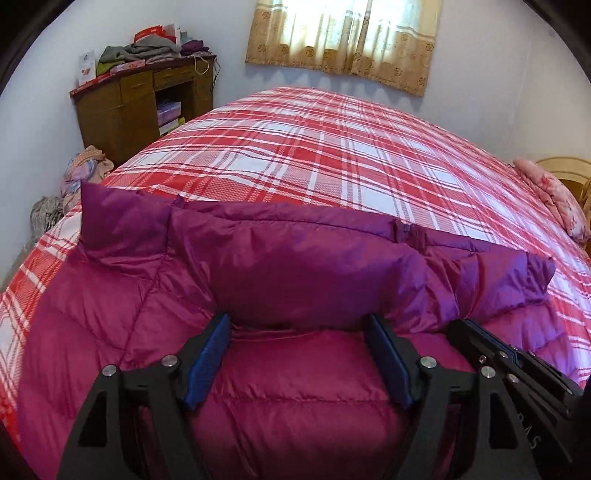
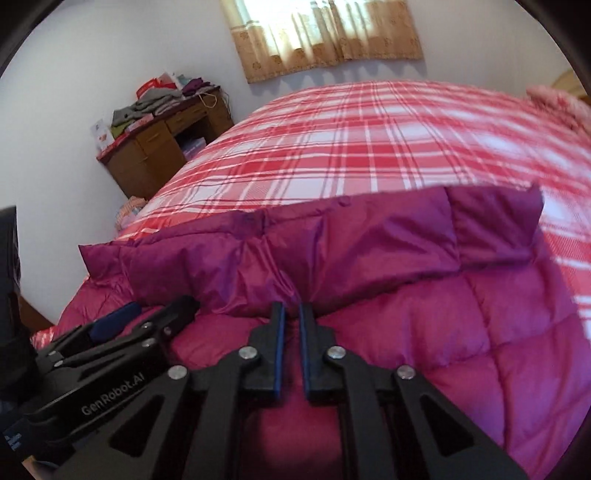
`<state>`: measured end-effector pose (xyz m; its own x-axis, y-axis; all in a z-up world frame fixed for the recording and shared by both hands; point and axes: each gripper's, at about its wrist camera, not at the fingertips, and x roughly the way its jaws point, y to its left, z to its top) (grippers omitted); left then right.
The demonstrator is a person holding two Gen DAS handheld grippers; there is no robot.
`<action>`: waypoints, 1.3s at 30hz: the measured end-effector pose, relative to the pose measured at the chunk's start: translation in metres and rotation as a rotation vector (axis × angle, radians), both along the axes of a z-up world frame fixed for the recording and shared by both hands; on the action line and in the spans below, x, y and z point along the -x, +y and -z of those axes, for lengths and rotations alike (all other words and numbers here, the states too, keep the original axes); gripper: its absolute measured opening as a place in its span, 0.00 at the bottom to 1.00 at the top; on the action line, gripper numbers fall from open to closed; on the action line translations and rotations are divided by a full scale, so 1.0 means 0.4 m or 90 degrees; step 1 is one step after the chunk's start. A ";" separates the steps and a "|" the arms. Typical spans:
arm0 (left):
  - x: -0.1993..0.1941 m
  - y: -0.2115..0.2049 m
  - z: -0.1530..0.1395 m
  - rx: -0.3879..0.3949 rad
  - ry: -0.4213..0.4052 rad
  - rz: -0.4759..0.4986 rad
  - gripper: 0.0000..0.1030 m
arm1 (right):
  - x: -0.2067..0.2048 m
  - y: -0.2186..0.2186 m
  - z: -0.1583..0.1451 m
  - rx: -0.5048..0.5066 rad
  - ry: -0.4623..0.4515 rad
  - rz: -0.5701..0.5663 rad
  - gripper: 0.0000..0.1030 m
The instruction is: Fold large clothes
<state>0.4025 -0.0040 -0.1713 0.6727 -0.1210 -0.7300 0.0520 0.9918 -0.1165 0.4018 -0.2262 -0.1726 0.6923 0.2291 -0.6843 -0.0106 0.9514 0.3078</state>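
Observation:
A magenta quilted puffer jacket lies spread on the plaid bed, its purple collar band folded across the far edge. My left gripper is open, its blue pads either side of the collar's near edge. My right gripper has its jaws nearly closed, pinching a fold of the purple collar. The right gripper also shows at the lower right of the left wrist view, and the left gripper at the lower left of the right wrist view.
The bed has a red and white plaid cover. A wooden desk piled with folded clothes stands by the far left wall. Bundled cloth lies beside the bed at left. A pink pillow lies at right. A curtained window is behind.

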 end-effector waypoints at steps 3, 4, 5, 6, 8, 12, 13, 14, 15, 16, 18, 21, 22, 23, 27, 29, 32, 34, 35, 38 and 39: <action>-0.001 -0.014 0.015 -0.013 -0.007 0.003 0.80 | -0.010 0.000 0.019 -0.006 0.009 0.007 0.07; -0.005 -0.017 0.018 -0.017 -0.005 0.003 0.81 | -0.011 0.002 0.023 -0.004 0.011 0.007 0.07; -0.010 -0.017 0.022 -0.015 -0.001 0.004 0.82 | -0.013 0.001 0.028 -0.005 0.015 0.007 0.06; -0.013 -0.015 0.026 -0.010 0.002 0.004 0.82 | -0.013 -0.002 0.030 -0.010 0.018 0.009 0.05; -0.016 -0.009 0.030 -0.002 0.007 0.004 0.82 | -0.016 -0.006 0.036 -0.016 0.025 0.012 0.04; -0.015 -0.011 0.031 -0.005 0.011 0.004 0.83 | -0.015 -0.006 0.035 -0.015 0.028 0.013 0.04; -0.014 -0.011 0.031 -0.006 0.012 0.005 0.83 | -0.013 -0.007 0.033 -0.016 0.030 0.014 0.04; -0.014 -0.012 0.031 -0.007 0.012 0.006 0.83 | -0.011 -0.011 0.027 -0.022 0.031 0.015 0.04; -0.013 -0.011 0.031 -0.006 0.014 0.008 0.83 | -0.009 -0.018 0.021 -0.030 0.029 0.015 0.04; -0.011 -0.009 0.031 -0.004 0.014 0.010 0.83 | 0.005 -0.034 0.002 -0.040 0.021 0.018 0.04; -0.009 -0.007 0.031 -0.001 0.013 0.012 0.83 | 0.035 -0.067 -0.042 -0.024 -0.009 0.034 0.05; -0.009 -0.014 0.031 -0.012 0.012 0.010 0.83 | 0.070 -0.136 -0.099 0.053 -0.035 0.080 0.09; -0.009 -0.017 0.031 -0.016 0.012 0.009 0.83 | 0.074 -0.168 -0.100 0.076 -0.028 0.099 0.11; -0.009 -0.018 0.031 -0.018 0.012 0.009 0.83 | 0.074 -0.186 -0.094 0.083 -0.018 0.110 0.12; -0.010 -0.022 0.031 -0.018 0.011 0.011 0.84 | 0.058 -0.250 0.000 0.087 0.035 0.140 0.05; -0.011 -0.024 0.031 -0.022 0.012 0.011 0.85 | 0.061 -0.272 0.032 0.042 0.028 0.145 0.03; -0.012 -0.027 0.032 -0.026 0.014 0.010 0.85 | 0.059 -0.279 0.038 0.030 0.027 0.147 0.02; -0.013 -0.031 0.030 -0.035 0.016 0.008 0.85 | 0.059 -0.284 0.037 0.022 0.026 0.146 0.02; -0.011 -0.031 0.028 -0.039 0.019 0.008 0.85 | 0.059 -0.285 0.038 0.019 0.025 0.146 0.02; 0.018 -0.028 0.002 -0.050 0.023 0.016 0.85 | 0.056 -0.287 0.038 0.017 0.025 0.146 0.02; 0.043 -0.019 -0.016 -0.043 0.013 0.019 0.85 | 0.054 -0.286 0.040 0.018 0.025 0.146 0.02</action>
<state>0.3853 -0.0117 -0.1649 0.6547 -0.0909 -0.7504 0.0804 0.9955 -0.0504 0.3801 -0.3407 -0.1884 0.6964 0.0489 -0.7160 0.2190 0.9356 0.2770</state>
